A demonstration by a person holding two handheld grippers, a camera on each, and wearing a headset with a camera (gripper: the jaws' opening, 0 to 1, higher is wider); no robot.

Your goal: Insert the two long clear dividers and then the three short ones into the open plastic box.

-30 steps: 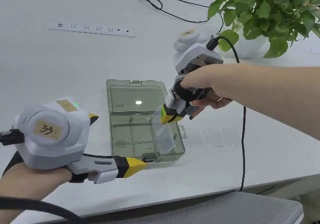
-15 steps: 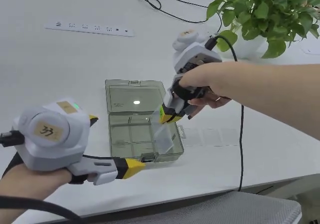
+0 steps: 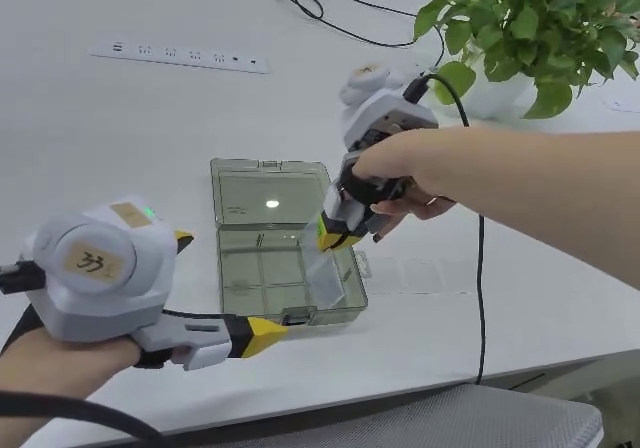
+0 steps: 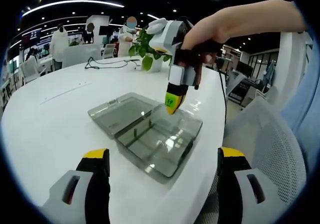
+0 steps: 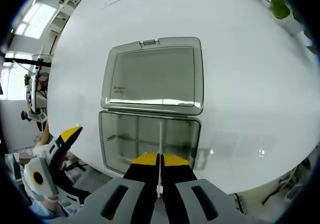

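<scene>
Head view puts the right gripper point(image 3: 338, 236) over the right end of the open plastic box point(image 3: 225, 278). The box sits near the front edge of the bench point(image 3: 120, 138), with its lid point(image 3: 270, 183) laid flat behind it. The jaws are pinched together on the top edge of a clear divider point(image 3: 326, 273), and the sheet hangs down into the box at a lean. In the right gripper view the sheet shows edge-on, as a thin streak running from the closed jaws across the box toward the hinge wall. We cannot tell whether its lower edge is already caught in the wall slots, because the clear plastic vanishes against the smoky floor.

To do this step well, we would first bring the sheet upright, since a leaning divider is likely to find one groove and miss the one facing it. Both ends should then line up with a matching pair of slots before we press straight down, and only lightly. A thin sheet gripped at one spot will probably bow or skip sideways under force. We would let go only once it stands by itself.

Left gripper point(image 4: 162, 156) hangs at the front edge of the bench, just in front of the box, with its jaws wide apart and holding nothing. It could steady the front wall, as so light a box may slide under the push. More clear dividers point(image 3: 420, 273) lie flat on the bench just to the right of the box.
</scene>
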